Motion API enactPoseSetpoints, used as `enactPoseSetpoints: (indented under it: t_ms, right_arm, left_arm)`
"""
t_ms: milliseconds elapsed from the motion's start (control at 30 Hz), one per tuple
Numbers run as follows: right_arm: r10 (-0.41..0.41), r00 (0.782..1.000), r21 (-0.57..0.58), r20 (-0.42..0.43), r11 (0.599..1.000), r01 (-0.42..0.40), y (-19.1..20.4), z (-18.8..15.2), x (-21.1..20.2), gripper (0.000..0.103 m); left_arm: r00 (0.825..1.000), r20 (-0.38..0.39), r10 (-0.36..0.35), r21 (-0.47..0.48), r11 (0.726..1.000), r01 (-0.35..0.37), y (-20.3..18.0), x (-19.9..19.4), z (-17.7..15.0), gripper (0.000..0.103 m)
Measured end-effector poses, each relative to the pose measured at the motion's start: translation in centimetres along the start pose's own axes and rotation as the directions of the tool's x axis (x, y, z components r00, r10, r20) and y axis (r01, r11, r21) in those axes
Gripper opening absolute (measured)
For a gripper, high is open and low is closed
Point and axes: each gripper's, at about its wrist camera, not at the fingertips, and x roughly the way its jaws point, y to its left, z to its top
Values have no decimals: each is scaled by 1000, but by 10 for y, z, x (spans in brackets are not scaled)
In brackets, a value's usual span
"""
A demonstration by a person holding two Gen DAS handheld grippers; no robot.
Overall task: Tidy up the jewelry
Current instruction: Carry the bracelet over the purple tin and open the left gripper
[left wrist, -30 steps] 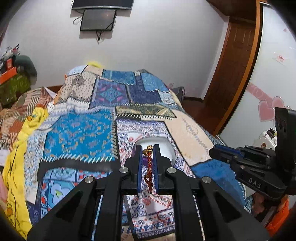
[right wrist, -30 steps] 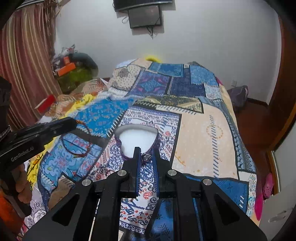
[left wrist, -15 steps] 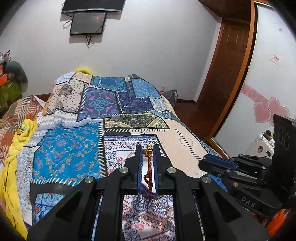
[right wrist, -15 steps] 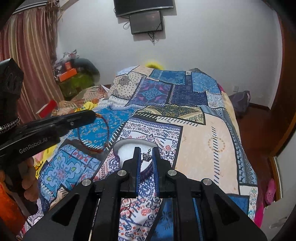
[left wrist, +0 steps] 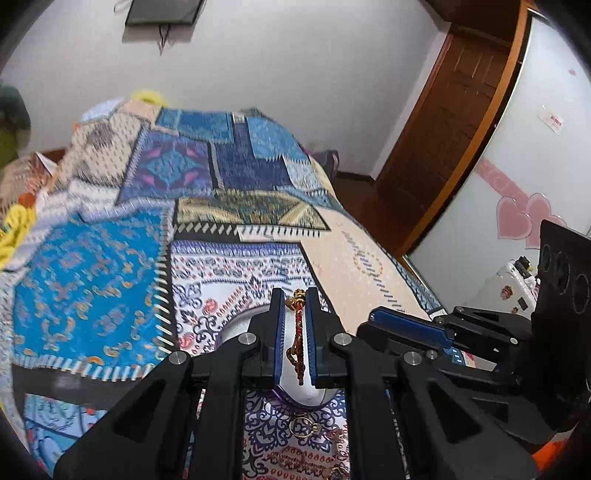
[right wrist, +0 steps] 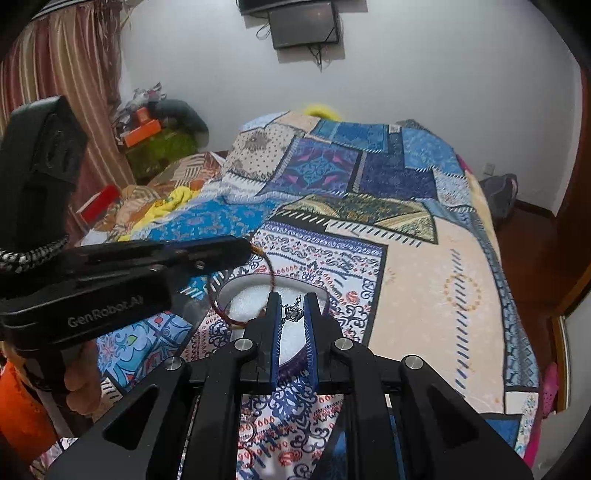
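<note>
Bed: quilt [right wrist: 424, 280] of patchwork blue, cream and purple panels covers it; it fills the middle of both views
Wall: white, behind the bed; dark screen [right wrist: 304, 24] hangs high on it
Door: brown wood [left wrist: 443, 122], to the right of the bed in the left view
Curtain: striped red and tan [right wrist: 74, 66], far left in the right view; clutter is piled below it
Box: white-lined dish [right wrist: 251, 295] with a purple rim, lying on the quilt just beyond both grippers; its full outline is partly hidden by them
Left gripper [left wrist: 295, 301]: fingers pressed together on a red cord bracelet; its side shows in the right view, held in a hand [right wrist: 79, 380]
Right gripper [right wrist: 291, 302]: fingers closed on a small silver pendant, held over the box
Bracelet [left wrist: 298, 339]: red braided cord with a gold bead at the top, pinched between the blue pads; in the right view its loop [right wrist: 271, 275] hangs from the left fingertips over the box edge
Pendant [right wrist: 293, 314]: silver, on a fine chain, gripped near the fingertips
Rings: gold ones [left wrist: 301, 428] lie on the quilt, just nearer than the box, beneath the left gripper
</note>
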Motion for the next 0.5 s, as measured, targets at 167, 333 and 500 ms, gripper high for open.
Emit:
enactPoseSetpoints:
  t_ms: [167, 333, 500]
  right_arm:
    - [24, 999, -24, -47, 999, -25, 3, 1, 17, 11]
    - [43, 994, -36, -105, 998, -47, 2, 1, 34, 11]
    - [58, 987, -32, -147, 997, -64, 1, 2, 45, 11]
  left_arm:
    - [999, -32, 12, -13, 1000, -12, 10, 16, -3, 9]
    - [997, -52, 50, -2, 999, -50, 19, 24, -5, 9]
    - [995, -77, 63, -3, 998, -63, 26, 28, -7, 9]
